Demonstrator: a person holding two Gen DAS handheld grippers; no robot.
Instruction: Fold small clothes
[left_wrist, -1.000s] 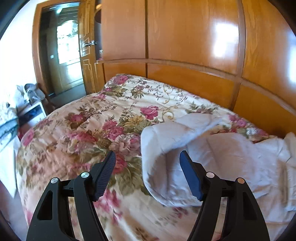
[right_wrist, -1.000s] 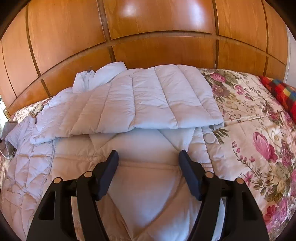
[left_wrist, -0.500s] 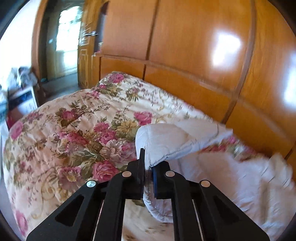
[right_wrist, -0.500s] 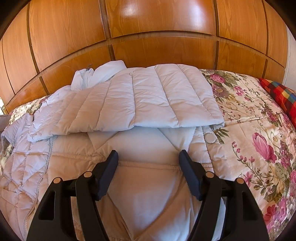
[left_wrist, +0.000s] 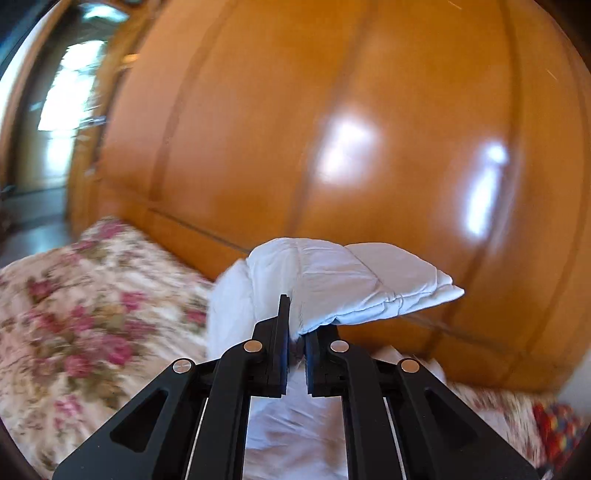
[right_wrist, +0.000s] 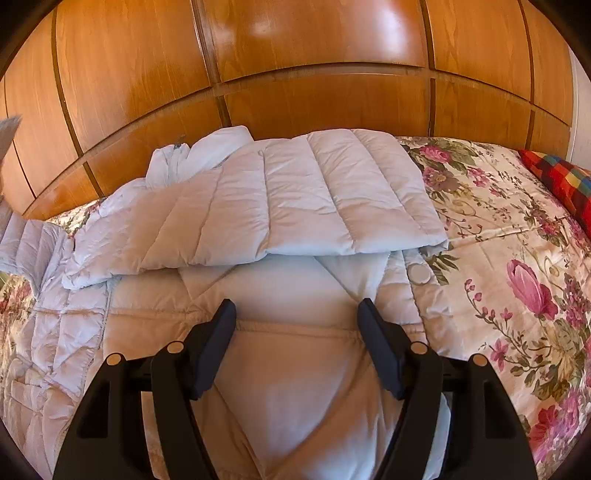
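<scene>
A pale quilted puffer jacket is spread on the floral bedspread, one sleeve folded across its body. Its other sleeve is pinched between the closed jaws of the left gripper and held raised before the wooden headboard. The right gripper is held spread above the jacket, gripping nothing. No writing can be read.

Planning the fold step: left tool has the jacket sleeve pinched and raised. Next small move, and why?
Probably carry the sleeve across and lay it over the jacket: the left tool is shut on it, and the opposite side is already folded over.
</scene>
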